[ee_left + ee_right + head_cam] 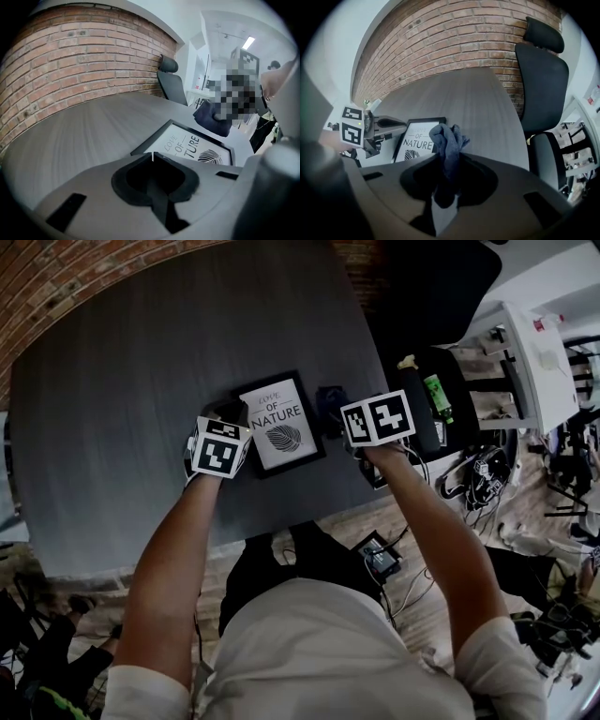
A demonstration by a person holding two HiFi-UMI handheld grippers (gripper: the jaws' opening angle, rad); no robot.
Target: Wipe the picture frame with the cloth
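A black picture frame (279, 423) with a white "NATURE" print lies flat on the dark grey table (131, 381), near its front edge. My right gripper (447, 159) is shut on a dark blue cloth (447, 138) that sticks up between its jaws. In the head view the cloth (330, 401) hangs just right of the frame's right edge. My left gripper (152, 157) has its jaws together with nothing seen between them. It sits at the frame's near left corner (154, 143). In the right gripper view, the left gripper (389, 123) points at the frame (417, 140).
A brick wall (454, 42) runs behind the table. A black office chair (541, 70) stands at the table's right end. A green bottle (437, 397) lies on dark gear there, with a white cart (534, 362) and cables (478, 479) on the floor beyond.
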